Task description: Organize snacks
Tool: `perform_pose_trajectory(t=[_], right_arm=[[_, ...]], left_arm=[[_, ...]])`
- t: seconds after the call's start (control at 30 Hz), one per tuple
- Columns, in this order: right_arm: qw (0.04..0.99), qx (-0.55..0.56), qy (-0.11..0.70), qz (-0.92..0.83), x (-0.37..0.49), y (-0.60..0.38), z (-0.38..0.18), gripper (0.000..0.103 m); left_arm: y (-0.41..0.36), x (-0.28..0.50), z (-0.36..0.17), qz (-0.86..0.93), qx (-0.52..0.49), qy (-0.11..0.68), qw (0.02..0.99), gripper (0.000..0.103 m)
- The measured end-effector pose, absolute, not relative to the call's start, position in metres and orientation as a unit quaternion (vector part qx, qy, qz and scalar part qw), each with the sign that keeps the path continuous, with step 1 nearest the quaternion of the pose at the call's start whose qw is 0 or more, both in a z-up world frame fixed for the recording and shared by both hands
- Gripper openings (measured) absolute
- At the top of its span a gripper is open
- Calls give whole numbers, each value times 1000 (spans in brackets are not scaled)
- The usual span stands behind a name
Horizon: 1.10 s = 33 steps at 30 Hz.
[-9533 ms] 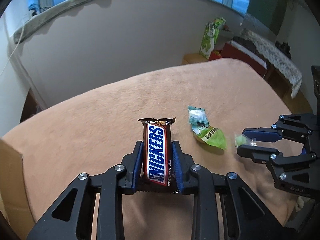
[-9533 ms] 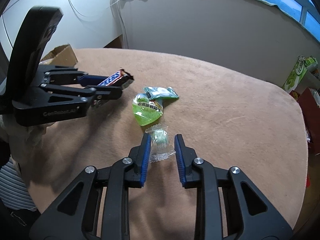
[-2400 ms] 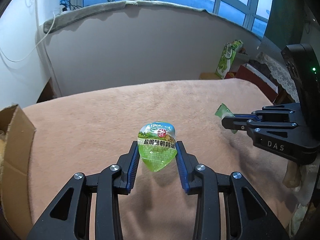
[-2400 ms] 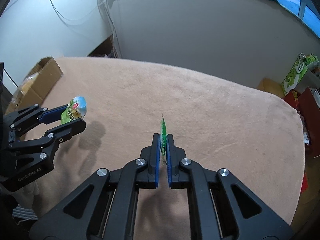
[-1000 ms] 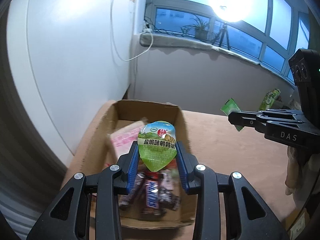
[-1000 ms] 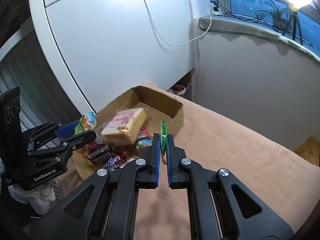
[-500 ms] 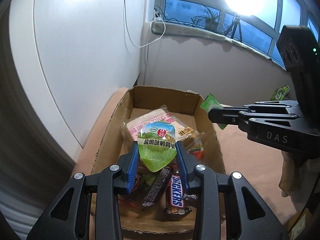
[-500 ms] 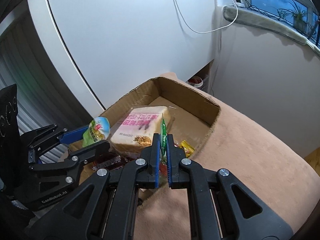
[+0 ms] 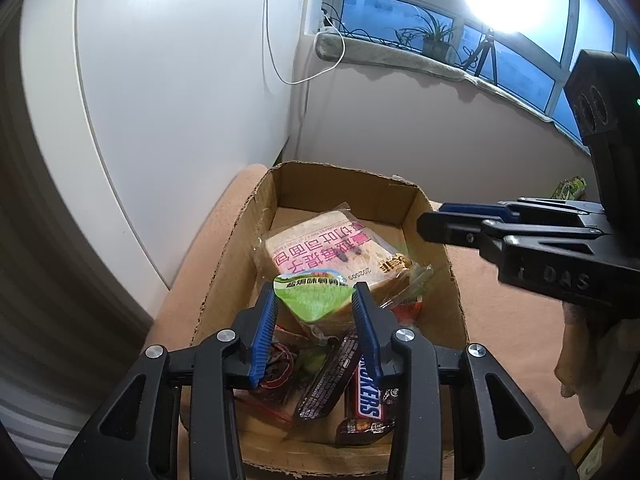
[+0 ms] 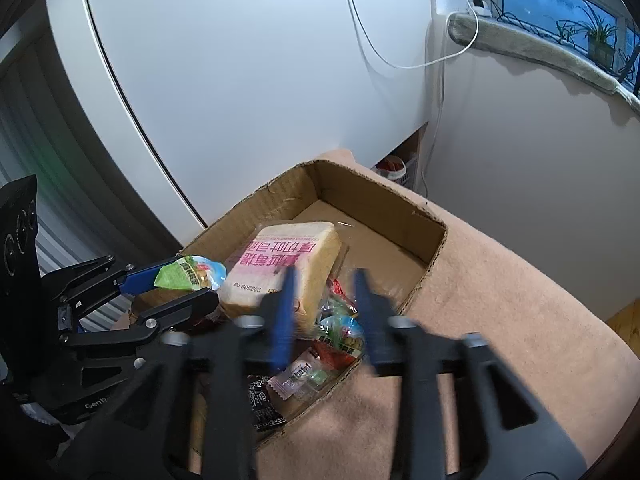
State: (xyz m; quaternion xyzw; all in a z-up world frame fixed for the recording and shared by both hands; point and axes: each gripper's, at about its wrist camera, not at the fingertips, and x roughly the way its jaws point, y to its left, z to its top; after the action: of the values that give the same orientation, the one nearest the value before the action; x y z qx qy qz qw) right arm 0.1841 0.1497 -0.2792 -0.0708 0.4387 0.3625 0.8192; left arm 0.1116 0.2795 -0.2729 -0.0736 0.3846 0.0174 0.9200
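Peach blanket-covered surface (image 10: 500, 300) is carrying an open cardboard box (image 9: 240, 240) at its corner, next to a white wall panel (image 9: 180, 80) w/ a cable hanging down it; window ledge w/ potted plants (image 9: 434, 36) is running behind. Box is holding a heap of snacks: a wrapped bread pack w/ pink lettering (image 9: 332, 252) is lying on top toward the far half, Snickers bars (image 9: 366, 392) and other dark wrappers are sitting at the near end, plus small mixed packets (image 10: 340, 332) near the right wall. Left gripper (image 9: 316, 320) is hovering over the near part of the box, angled down, w/ the green egg-snack pouch (image 9: 312, 296) sitting betw. its blue pads; in the left wrist view the pouch looks tipped and both pads are beside its edges, so it seems pinched, though contact isn't fully clear. In the right wrist view the same pouch (image 10: 188, 274) is showing betw. those fingers, above the box's left side. Right gripper (image 10: 324, 308) is blurred, its jaws have just been opening and are standing apart w/ nothing betw. them, right above the box's near-right corner. A small green-ish packet is lying among the snacks directly below its gap, but can't tell which one came from it.
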Motion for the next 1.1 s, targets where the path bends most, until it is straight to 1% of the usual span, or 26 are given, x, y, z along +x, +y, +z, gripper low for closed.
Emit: perform_pose_trajectory(t=[0.03,0.07,0.13,0.23,0.33,0.4,0.43,0.5,0.53,0.57,0.6,0.93,1.0,1.03,1.07,1.1], right_arm=[[821,-71,434,363,183,149,-278,52],[823,-70,430,364,182,148,-277,52],[824,-69,429,363,181,147,-275,52],[826,-68,427,361,180,146,-274,53],[829,-64,424,359,178,141,-274,64],[832,-62,421,356,175,137,-273,65],[833,-62,420,355,174,136,-273,65],[836,-64,415,353,170,132,-271,66],[838,-66,411,352,167,130,-270,69],[840,-67,408,351,165,128,-269,74],[843,-67,404,349,162,126,-267,75],[865,-57,372,332,139,100,-249,77],[870,-56,365,328,132,94,-245,78],[872,-56,361,327,128,91,-243,78],[875,-57,355,324,122,88,-240,80],[877,-56,350,323,118,85,-238,83]], left_arm=[[280,111,-273,18,-75,384,920,38],[281,111,-273,18,-75,385,920,42],[282,109,-272,20,-76,382,921,46],[281,108,-271,20,-76,379,922,46],[279,107,-270,21,-74,378,923,46],[279,105,-270,21,-74,376,923,49],[278,103,-269,23,-73,374,924,53],[278,100,-267,24,-74,370,926,54],[278,99,-267,23,-76,369,926,54],[278,99,-267,23,-77,368,926,54],[278,99,-267,23,-77,369,926,54],[269,81,-255,33,-72,353,932,55],[265,74,-250,38,-68,347,934,59],[262,69,-247,40,-67,343,936,63],[260,66,-245,43,-66,339,938,66],[258,62,-243,45,-66,335,939,66]])
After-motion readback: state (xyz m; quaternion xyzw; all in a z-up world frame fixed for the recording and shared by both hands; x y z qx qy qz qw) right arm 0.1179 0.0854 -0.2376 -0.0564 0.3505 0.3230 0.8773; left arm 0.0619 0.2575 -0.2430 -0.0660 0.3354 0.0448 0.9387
